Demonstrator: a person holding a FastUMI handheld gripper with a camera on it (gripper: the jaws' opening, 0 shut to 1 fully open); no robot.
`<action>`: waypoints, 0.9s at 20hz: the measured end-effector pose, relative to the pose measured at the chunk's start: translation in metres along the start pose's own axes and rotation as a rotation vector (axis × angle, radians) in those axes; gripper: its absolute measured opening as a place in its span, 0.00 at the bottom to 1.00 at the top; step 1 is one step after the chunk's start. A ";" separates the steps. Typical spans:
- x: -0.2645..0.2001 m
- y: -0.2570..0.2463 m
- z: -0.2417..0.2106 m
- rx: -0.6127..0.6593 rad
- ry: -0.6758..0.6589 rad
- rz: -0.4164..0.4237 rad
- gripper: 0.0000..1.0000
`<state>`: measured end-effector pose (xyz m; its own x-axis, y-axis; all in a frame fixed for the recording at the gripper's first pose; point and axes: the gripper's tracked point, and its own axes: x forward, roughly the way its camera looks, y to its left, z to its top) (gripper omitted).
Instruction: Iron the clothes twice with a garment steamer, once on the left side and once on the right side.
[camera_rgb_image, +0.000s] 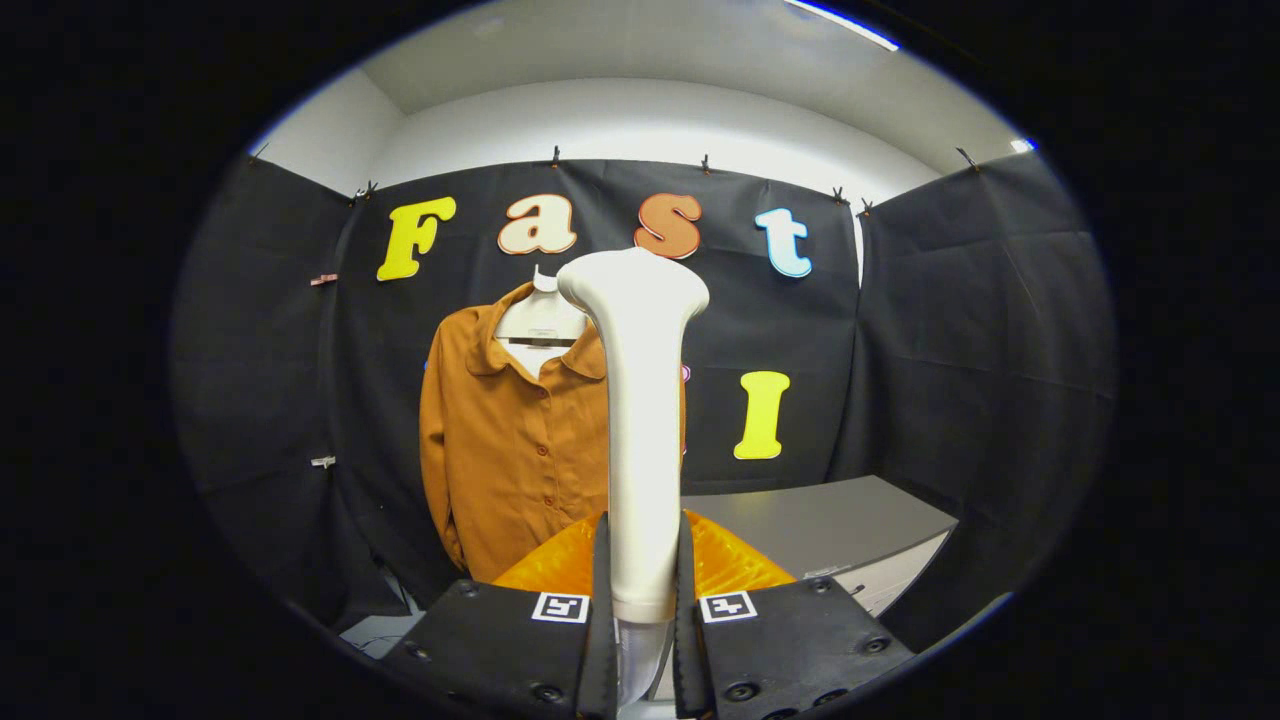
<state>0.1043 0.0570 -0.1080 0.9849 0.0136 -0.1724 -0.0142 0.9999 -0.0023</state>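
The gripper sits at the bottom centre of the frame, both fingers clamped on the handle of a white garment steamer. The steamer stands upright between them and rises to mid-frame, where its head flares wider (the steam face itself cannot be seen from here). Beyond it, left of centre, an orange-brown shirt hangs buttoned on a white hanger against the black cloth wall; the steamer covers the shirt's right edge. A grey table lies in the lower right, beyond the fingers.
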 end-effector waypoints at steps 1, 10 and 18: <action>0.000 -0.006 0.003 -0.003 -0.003 -0.005 0.26; -0.002 -0.038 0.007 0.001 -0.016 -0.024 0.25; 0.000 -0.039 0.011 -0.003 -0.027 -0.022 0.26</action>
<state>0.1068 0.0185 -0.0968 0.9893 -0.0082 -0.1459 0.0070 0.9999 -0.0085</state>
